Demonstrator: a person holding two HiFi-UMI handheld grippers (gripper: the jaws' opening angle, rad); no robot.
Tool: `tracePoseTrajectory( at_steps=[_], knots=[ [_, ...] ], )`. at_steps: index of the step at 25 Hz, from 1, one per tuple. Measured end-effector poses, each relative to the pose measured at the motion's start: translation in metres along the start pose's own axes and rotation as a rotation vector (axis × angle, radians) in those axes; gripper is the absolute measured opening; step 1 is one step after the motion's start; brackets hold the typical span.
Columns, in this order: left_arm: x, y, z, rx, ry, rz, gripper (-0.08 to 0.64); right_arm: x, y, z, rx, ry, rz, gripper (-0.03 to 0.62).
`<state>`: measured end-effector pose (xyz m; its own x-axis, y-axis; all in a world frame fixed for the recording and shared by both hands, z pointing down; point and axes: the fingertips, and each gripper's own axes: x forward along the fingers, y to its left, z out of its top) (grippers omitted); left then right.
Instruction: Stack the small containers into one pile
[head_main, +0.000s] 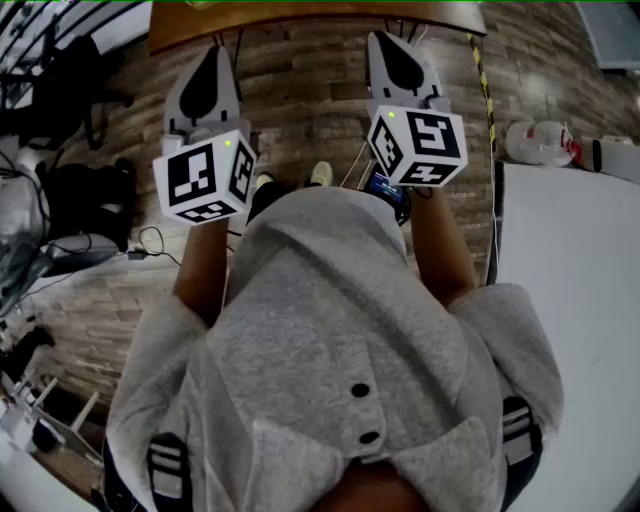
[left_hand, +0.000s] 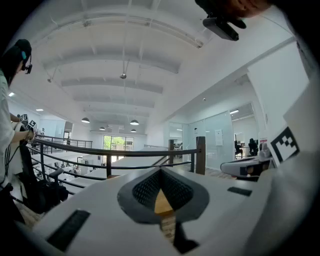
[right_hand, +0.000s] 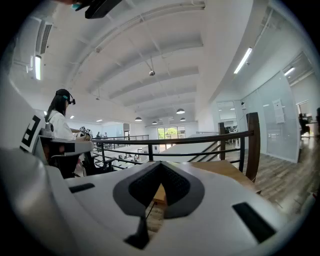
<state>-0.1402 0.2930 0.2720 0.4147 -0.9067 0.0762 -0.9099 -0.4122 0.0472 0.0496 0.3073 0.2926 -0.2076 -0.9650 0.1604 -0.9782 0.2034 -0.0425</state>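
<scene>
No small containers show in any view. In the head view I look down on a person's grey hooded top, with both grippers held out in front at waist height. My left gripper (head_main: 211, 50) and my right gripper (head_main: 385, 42) point toward the near edge of a wooden table (head_main: 300, 18). Both are shut, with nothing between the jaws. In the left gripper view the shut jaws of my left gripper (left_hand: 160, 172) meet in front of the tabletop (left_hand: 161, 202). The right gripper view shows my right gripper (right_hand: 160, 167) shut the same way before the wooden table (right_hand: 225, 167).
A black railing (left_hand: 115, 152) runs behind the table, with an open office hall beyond. A seated person (right_hand: 60, 125) with a headset is at the left in the right gripper view. A white surface (head_main: 570, 260) lies to the right; bags and cables (head_main: 70, 200) clutter the floor at the left.
</scene>
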Motion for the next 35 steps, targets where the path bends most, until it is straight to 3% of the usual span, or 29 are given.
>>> tracePoseTrajectory(
  at_steps=[19, 35],
  knots=[
    [-0.015, -0.003, 0.012, 0.050, -0.005, 0.006, 0.011, -0.006, 0.018, -0.002, 0.009, -0.010, 0.107, 0.011],
    [-0.007, -0.008, 0.006, 0.037, 0.014, -0.008, 0.011, -0.001, 0.015, -0.002, 0.020, -0.003, 0.119, 0.011]
  ],
)
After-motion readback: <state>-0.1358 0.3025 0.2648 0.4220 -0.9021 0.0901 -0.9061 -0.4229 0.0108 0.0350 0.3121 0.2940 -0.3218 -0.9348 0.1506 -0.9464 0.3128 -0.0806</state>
